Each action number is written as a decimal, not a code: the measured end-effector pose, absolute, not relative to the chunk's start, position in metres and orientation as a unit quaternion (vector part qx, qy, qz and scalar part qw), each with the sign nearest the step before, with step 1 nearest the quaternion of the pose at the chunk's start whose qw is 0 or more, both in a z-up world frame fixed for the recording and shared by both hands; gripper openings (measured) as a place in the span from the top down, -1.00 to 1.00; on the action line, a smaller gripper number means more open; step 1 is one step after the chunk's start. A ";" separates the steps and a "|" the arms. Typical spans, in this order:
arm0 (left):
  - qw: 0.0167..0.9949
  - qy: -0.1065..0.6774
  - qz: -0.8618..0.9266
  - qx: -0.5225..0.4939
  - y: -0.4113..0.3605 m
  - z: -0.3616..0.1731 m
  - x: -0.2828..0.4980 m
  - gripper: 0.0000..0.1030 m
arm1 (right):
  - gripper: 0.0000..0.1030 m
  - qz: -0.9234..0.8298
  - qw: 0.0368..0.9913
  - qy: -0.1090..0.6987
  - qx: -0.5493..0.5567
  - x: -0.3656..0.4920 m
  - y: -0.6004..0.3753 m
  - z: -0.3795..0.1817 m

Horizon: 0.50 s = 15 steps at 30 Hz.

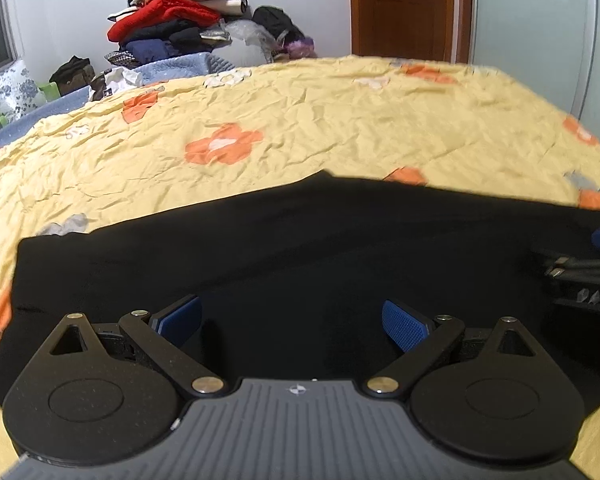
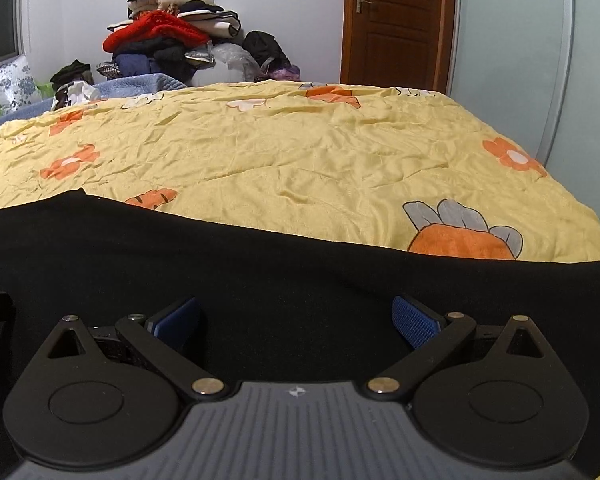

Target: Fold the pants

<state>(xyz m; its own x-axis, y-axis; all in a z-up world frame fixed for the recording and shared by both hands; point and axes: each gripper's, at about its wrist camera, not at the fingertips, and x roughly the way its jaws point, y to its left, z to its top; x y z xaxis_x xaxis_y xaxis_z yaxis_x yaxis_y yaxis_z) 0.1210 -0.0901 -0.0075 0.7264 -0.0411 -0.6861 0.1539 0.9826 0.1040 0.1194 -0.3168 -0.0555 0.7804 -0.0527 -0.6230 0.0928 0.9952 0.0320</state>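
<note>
Clearly early in the fold. Black pants spread flat and broad across the near part of the bed, on the yellow flowered cover, far edge running well short of the clothes heap stacked beyond the bed's far side. Laid out smooth like that, probably so an edge can be picked up and carried over cleanly.

Left tongs held low over the pants, blue pads wide apart, nothing between them; cloth visible in the gap but not pinched. Right tongs held the same way over the pants further along, blue pads spread, nothing gripped. Part of the right tool also showing at the edge of the left view, just beside the pants' far edge, so both tools sit side by side along the garment's near side. Likely stationed at two spots to lift one long edge evenly, without skewing the fold.

Whether waistband or leg lies under either tool: impossible to tell, fabric too dark and featureless.

Next step, by judgement: lowering and closing on the near edge with both. Risk: grabbing the yellow cover along with the cloth.
</note>
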 end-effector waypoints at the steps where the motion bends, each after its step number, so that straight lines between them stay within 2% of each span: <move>1: 0.929 0.358 -0.055 0.071 -0.094 -0.008 0.119 -0.92 | -1.00 -0.039 0.943 0.329 0.029 0.119 -0.316 -0.055; 4: 0.935 0.342 -0.062 0.068 -0.109 -0.011 0.115 -0.92 | -1.00 -0.036 0.945 0.324 0.039 0.116 -0.320 -0.055; 8: 0.933 0.326 -0.081 0.126 -0.135 -0.023 0.106 -0.94 | -1.00 -0.068 0.949 0.299 0.078 0.088 -0.339 -0.046; 11: 0.940 0.295 -0.080 0.154 -0.143 -0.028 0.097 -1.00 | -1.00 -0.105 0.946 0.276 0.134 0.051 -0.373 -0.041; 15: 0.942 0.295 -0.087 0.136 -0.141 -0.034 0.098 -1.00 | -1.00 -0.164 0.927 0.248 0.227 -0.007 -0.439 -0.042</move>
